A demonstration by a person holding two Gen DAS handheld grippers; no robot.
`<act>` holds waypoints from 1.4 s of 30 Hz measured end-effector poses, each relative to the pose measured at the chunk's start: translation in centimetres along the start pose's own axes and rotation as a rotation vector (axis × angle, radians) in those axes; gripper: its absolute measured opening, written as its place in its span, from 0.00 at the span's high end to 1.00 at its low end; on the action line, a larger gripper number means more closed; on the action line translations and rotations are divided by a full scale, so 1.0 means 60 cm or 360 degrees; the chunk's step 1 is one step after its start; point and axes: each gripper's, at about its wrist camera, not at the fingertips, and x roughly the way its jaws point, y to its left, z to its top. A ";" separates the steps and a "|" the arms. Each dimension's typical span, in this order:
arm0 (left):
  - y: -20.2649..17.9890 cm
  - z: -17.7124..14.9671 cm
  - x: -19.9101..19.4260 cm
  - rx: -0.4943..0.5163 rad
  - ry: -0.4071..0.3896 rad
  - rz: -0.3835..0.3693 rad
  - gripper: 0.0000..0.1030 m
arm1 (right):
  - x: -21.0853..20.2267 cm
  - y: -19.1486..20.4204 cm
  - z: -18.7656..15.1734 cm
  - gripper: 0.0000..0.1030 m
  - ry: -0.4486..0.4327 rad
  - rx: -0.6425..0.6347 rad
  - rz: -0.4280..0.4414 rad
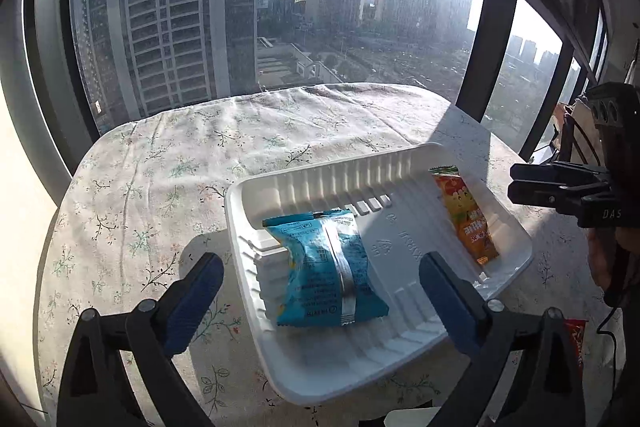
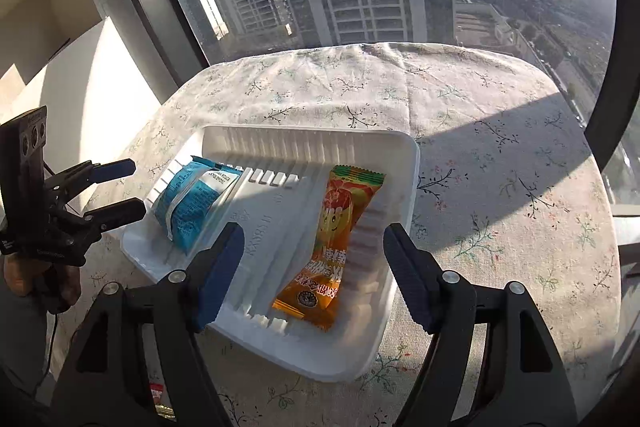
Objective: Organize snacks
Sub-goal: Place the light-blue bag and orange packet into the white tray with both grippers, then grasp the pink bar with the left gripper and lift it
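Observation:
A white plastic tray (image 1: 304,179) (image 2: 280,139) lies on the floral tablecloth. A blue snack packet (image 1: 326,267) (image 2: 192,205) lies in its left part. An orange snack packet (image 1: 466,215) (image 2: 330,247) lies in its right part. My left gripper (image 1: 320,287) is open and empty, its fingers to either side of the blue packet, above the tray's near edge. It also shows in the right wrist view (image 2: 120,187). My right gripper (image 2: 312,267) is open and empty, its fingers to either side of the orange packet. It also shows in the left wrist view (image 1: 516,183).
The table (image 1: 168,163) (image 2: 500,155) stands against a large window with dark frames. A red packet (image 1: 576,343) (image 2: 156,393) lies at the table's near edge, mostly hidden by the gripper arms. A wall is at the left.

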 end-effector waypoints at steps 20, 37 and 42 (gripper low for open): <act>-0.063 -0.244 -0.218 -0.0181 -0.0043 0.0008 0.09 | -0.306 0.120 -0.315 0.05 -0.0667 0.0158 0.0300; -0.072 -0.249 -0.185 -0.0194 0.0176 -0.0175 0.40 | -0.244 0.204 -0.414 0.34 -0.0390 -0.0049 0.0287; -0.070 -0.253 -0.175 -0.0201 0.0233 -0.0206 0.45 | -0.240 0.206 -0.409 0.34 -0.0369 -0.0051 0.0299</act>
